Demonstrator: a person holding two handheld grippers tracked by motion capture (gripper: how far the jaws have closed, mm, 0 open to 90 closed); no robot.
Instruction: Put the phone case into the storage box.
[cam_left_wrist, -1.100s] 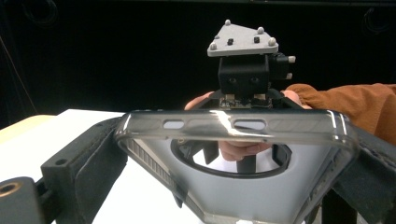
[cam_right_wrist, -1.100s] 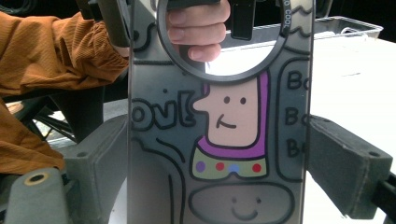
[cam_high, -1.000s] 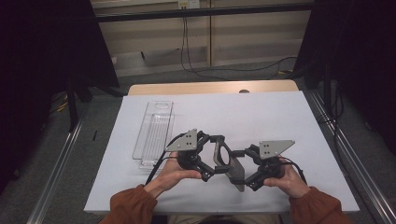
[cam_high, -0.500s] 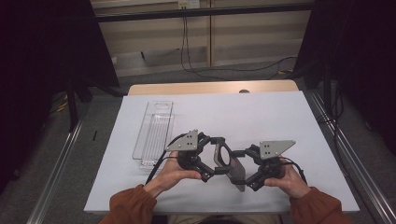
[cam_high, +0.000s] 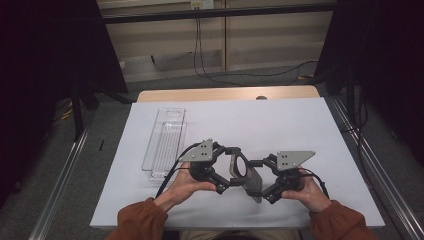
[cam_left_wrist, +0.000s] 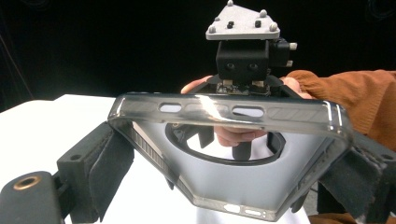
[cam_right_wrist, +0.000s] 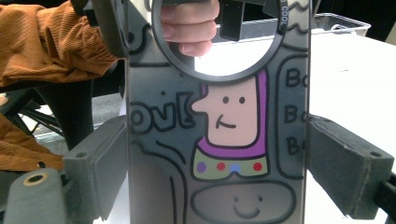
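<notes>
Both hands sit low at the near edge of the white table (cam_high: 300, 120), jaws pointing inward. The left gripper (cam_high: 226, 169) and right gripper (cam_high: 264, 179) each pinch the smoky translucent phone case (cam_high: 243, 172) between them, just above the tabletop. Open room lies far and right; a clear plastic tray (cam_high: 165, 142) lies left.

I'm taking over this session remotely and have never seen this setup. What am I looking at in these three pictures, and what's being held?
No robot arm here: a person in orange sleeves holds a black two-jaw gripper in each hand. The high view looks down on the white table. There the left gripper and right gripper meet over a smoky translucent phone case with a ring cutout, each holding one end. The other two pictures come from cameras riding on the grippers. The left gripper view looks along the case's edge; the right gripper view shows its cartoon print. A clear plastic tray lies to the table's left.
</notes>
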